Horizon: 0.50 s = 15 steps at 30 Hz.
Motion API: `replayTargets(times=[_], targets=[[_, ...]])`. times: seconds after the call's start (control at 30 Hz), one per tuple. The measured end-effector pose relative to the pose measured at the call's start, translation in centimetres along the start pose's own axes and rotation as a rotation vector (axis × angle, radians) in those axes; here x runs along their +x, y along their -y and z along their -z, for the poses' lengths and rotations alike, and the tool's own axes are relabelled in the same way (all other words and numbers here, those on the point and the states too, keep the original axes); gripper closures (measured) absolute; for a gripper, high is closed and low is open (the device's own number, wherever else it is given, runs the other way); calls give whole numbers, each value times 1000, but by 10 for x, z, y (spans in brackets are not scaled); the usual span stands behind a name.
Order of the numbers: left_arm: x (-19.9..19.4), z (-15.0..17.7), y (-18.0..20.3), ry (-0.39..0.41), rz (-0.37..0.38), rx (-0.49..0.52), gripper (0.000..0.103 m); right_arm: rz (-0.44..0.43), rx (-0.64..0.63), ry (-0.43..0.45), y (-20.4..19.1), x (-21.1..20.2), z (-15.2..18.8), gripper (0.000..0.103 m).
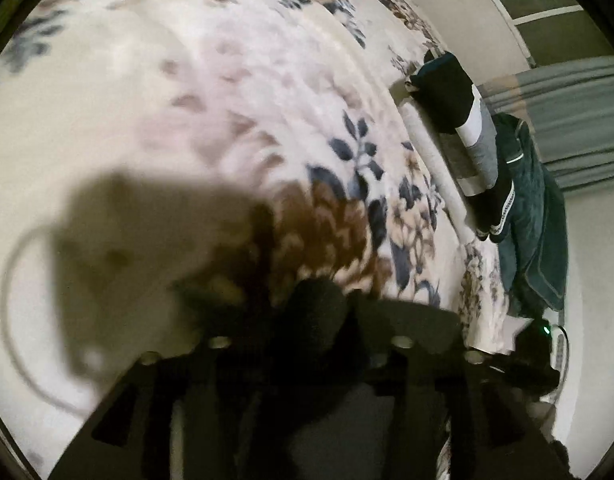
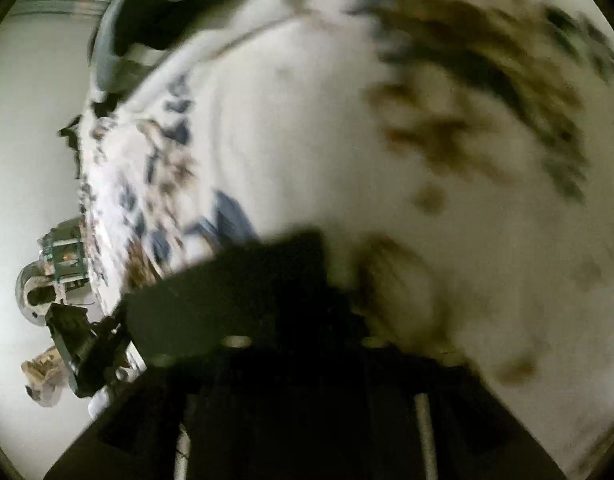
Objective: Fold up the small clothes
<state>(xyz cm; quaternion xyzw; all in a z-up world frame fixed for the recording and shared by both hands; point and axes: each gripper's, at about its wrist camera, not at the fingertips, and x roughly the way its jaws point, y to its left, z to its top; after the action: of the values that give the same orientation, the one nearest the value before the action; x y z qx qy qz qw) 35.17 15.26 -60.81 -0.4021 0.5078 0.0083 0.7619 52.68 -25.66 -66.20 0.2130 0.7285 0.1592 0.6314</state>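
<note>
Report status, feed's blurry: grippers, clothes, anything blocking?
Left gripper: dark cloth between jaws, grip unclear. Right gripper: too blurred to tell. Folded stack at blanket edge. Nothing blocking.

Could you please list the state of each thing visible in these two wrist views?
Floral blanket: spread flat.
Dark clothes: piled at the blanket's far edge, unfolded.
Teal garment: draped over the edge.
Left hand-held gripper: dark cloth between its fingers; grip unclear.
Right hand-held gripper: blurred, state unclear.

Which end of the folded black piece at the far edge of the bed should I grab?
Take the folded black garment by its rounded black end, coming in from the open floral blanket side; its other end runs into a white and grey piece, and more clothes crowd behind.
</note>
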Motion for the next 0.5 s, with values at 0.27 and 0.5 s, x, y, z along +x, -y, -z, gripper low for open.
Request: replayTargets(times=[0.27, 0.5], targets=[[-49, 77, -37, -49, -263, 31, 44, -171, 401, -83, 92, -26, 136, 50], [-48, 118, -54, -93, -320, 41, 44, -131, 386, 140, 86, -3, 155, 91]])
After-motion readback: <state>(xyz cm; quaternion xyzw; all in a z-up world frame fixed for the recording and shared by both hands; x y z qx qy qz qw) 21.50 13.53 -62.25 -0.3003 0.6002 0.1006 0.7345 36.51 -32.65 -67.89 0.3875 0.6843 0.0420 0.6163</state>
